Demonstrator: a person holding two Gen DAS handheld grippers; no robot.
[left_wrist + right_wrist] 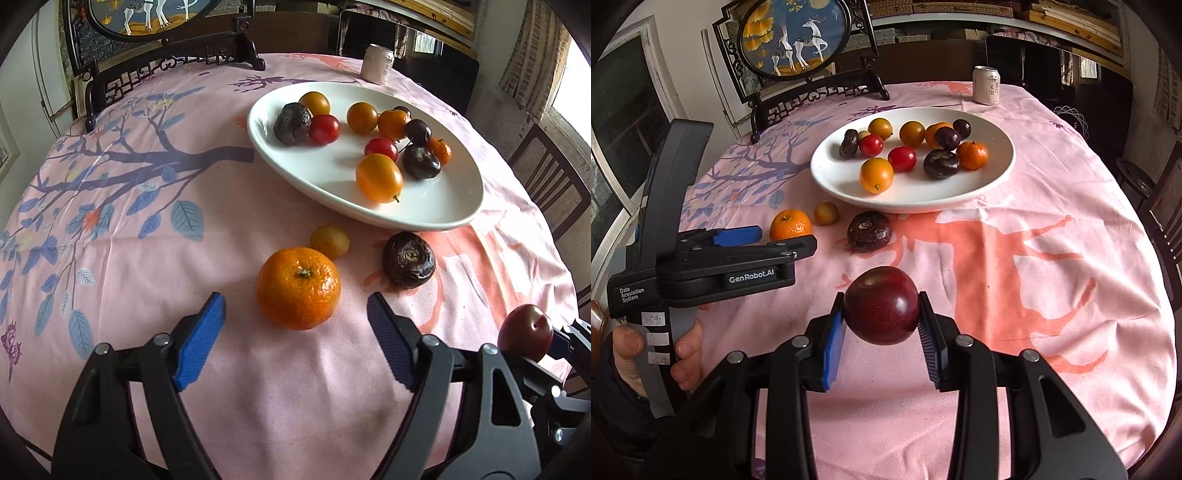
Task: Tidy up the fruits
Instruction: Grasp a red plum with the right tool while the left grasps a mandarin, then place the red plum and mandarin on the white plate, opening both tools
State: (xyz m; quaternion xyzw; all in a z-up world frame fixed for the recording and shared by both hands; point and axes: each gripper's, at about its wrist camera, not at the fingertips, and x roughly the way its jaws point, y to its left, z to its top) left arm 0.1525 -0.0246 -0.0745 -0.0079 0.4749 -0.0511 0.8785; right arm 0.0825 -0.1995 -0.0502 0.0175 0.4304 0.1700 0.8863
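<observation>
On the pink-clothed worktop (1052,192), a white plate (997,173) is set toward the far side, loaded with small orange, red and dark fruits. Near of the plate, three fruits are left on the cloth: a mandarin (298,288), a small yellow fruit (330,240) touching it on its far side, and a dark wrinkled fruit (408,260) to the right, apart from both.

The left claw (295,339) is held partly open with the mandarin just ahead of its blue pads (201,339); no contact is seen (pads stand clear on both sides).

The right claw (881,332) is closed on a dark red plum (881,305), which is pinched between both pads and carried above the cloth, near of the plate. A drinks can (987,85) stands at the far edge.
</observation>
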